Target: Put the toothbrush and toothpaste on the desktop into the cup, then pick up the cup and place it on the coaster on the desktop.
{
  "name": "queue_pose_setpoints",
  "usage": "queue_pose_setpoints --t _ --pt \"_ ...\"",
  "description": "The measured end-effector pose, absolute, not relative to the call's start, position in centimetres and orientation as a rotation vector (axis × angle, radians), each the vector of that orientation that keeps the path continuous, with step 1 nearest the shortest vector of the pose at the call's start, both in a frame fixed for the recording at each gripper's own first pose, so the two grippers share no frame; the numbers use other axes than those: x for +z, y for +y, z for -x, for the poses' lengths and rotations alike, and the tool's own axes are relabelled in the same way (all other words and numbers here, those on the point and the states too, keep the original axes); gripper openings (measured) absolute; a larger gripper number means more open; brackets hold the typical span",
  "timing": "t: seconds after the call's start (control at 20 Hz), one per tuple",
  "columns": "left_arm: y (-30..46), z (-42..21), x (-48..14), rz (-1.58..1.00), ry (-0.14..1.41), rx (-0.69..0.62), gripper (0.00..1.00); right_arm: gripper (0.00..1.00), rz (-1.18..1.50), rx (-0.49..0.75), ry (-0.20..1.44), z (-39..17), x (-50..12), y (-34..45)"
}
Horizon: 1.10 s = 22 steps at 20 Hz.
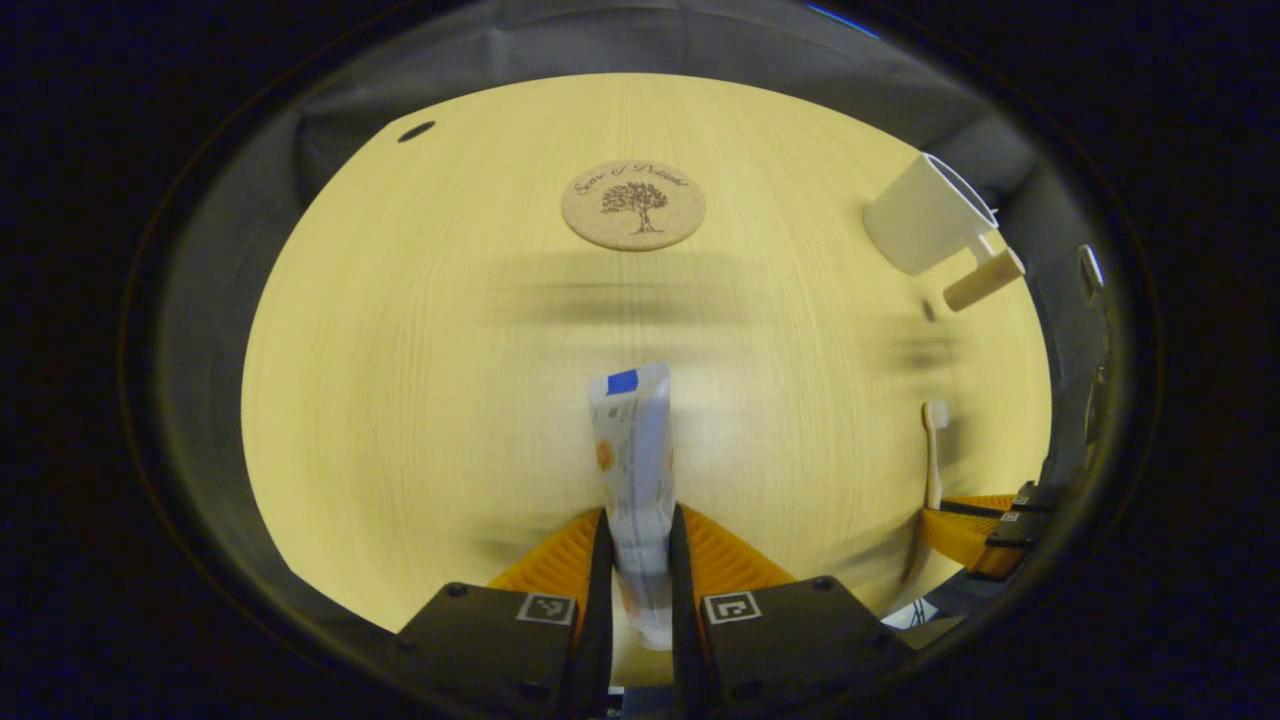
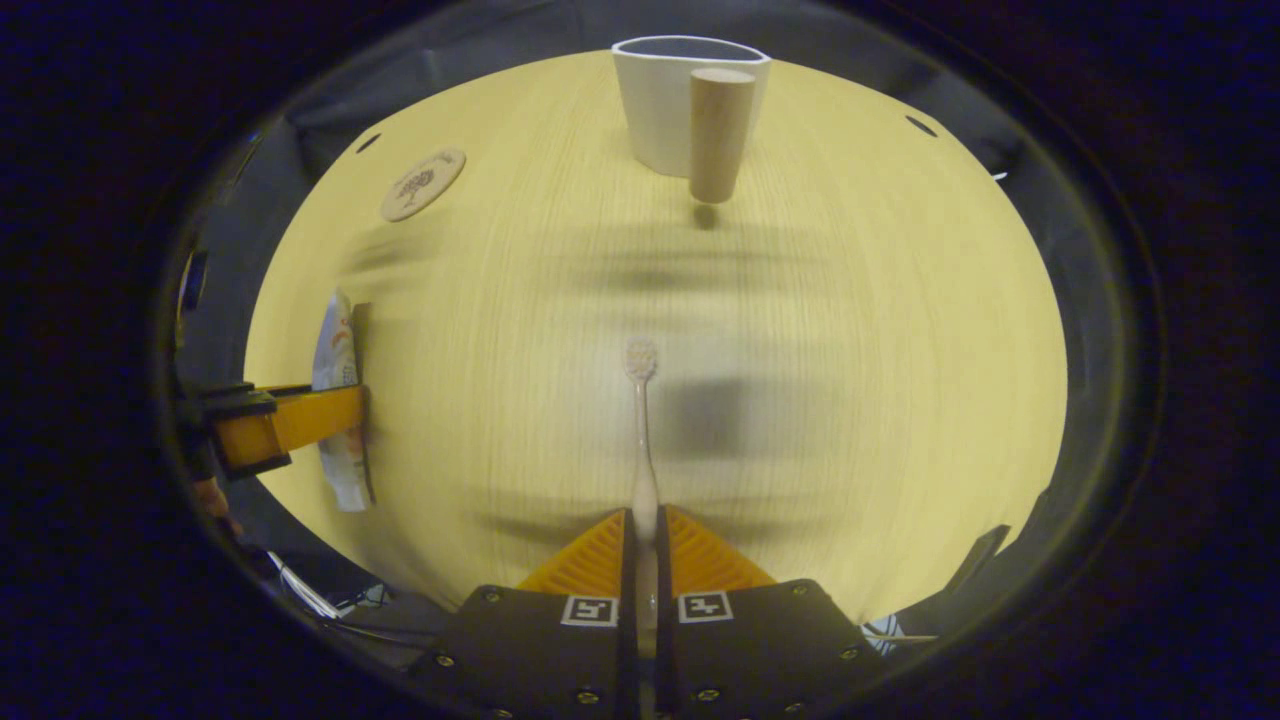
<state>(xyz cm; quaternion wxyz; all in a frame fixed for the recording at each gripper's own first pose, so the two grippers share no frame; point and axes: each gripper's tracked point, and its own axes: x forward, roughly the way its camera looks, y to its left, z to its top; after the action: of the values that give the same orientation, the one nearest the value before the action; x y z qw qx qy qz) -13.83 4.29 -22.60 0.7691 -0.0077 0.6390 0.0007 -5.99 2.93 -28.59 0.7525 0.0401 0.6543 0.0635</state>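
My left gripper [image 1: 638, 545] is shut on a white toothpaste tube [image 1: 632, 450], which points forward above the wooden desktop [image 1: 420, 380]. My right gripper [image 2: 641, 535] is shut on the handle of a pale toothbrush [image 2: 641, 420], bristle head forward. A white cup [image 2: 665, 100] with a wooden handle [image 2: 718, 130] stands at the far edge straight ahead in the right gripper view; the cup [image 1: 925, 215] sits far right in the left gripper view. A round cork coaster [image 1: 633, 204] with a tree print lies ahead of the toothpaste; the coaster [image 2: 423, 183] is far left in the right gripper view.
The other gripper [image 2: 285, 425] holding the toothpaste [image 2: 340, 400] is at the left of the right gripper view. In the left gripper view, the right gripper [image 1: 985, 535] with the toothbrush [image 1: 933, 450] is at the lower right. Dark cloth walls surround the desk. Small holes [image 1: 416, 131] mark the far corners.
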Motion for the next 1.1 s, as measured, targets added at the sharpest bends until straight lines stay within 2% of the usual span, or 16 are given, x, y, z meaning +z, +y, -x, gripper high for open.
queue_pose_setpoints --t 0.4,1.1 --pt "4.0 14.4 -22.2 0.035 1.378 0.016 0.31 0.07 -0.104 0.146 1.388 5.8 -27.4 2.7" --pt "1.7 13.3 -18.2 0.011 1.23 -0.002 0.32 0.07 -0.106 0.176 1.118 3.7 -22.1 2.2"
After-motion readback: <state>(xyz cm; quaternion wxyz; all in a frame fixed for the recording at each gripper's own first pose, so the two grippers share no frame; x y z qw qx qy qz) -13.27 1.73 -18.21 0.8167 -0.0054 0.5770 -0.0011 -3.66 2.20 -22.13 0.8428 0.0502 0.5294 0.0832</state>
